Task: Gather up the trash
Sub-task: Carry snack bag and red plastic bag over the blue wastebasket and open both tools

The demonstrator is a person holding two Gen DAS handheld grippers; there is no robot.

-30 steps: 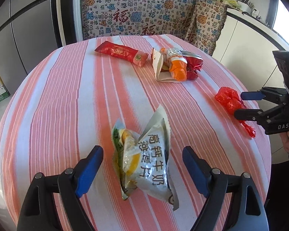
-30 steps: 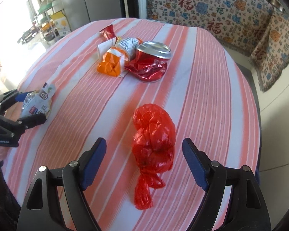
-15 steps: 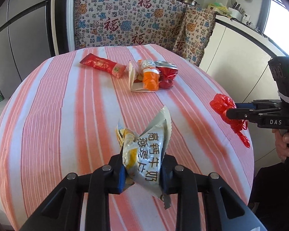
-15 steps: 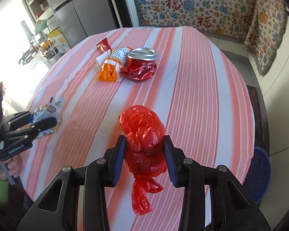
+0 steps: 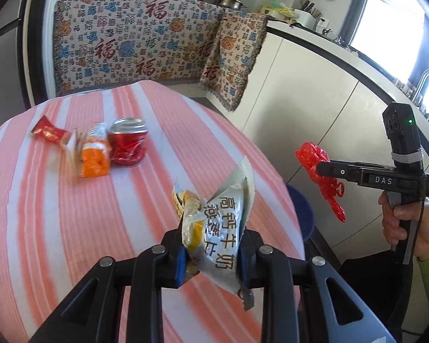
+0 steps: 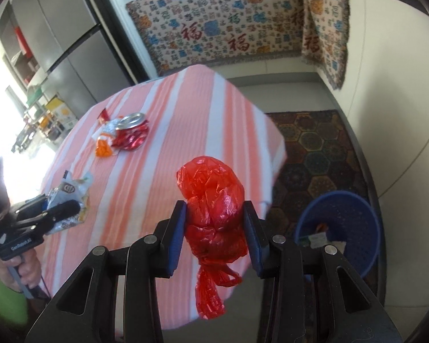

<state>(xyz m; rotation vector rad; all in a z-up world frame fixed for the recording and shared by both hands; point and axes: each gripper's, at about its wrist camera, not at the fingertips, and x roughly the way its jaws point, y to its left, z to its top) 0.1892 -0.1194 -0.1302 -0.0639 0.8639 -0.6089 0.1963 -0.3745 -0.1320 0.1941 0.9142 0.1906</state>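
Gripping trash above the table (image 5: 71, 214): left gripper (image 5: 211, 253) clamping the snack wrapper (image 5: 217, 228), right gripper (image 6: 214, 223) the red bag (image 6: 214, 200)

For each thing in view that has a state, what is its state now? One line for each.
Left gripper: shut on the snack wrapper, lifted.
Right gripper: shut on the red plastic bag, lifted.
Red can: crushed, upright on table.
Blue basket: on floor, holds some trash.

Two hand-held grippers: left (image 5: 211, 253), right (image 6: 216, 228). One white snack bag (image 5: 218, 228), one red plastic bag (image 6: 214, 203), one crushed red can (image 5: 128, 142), one blue basket (image 6: 354, 208).
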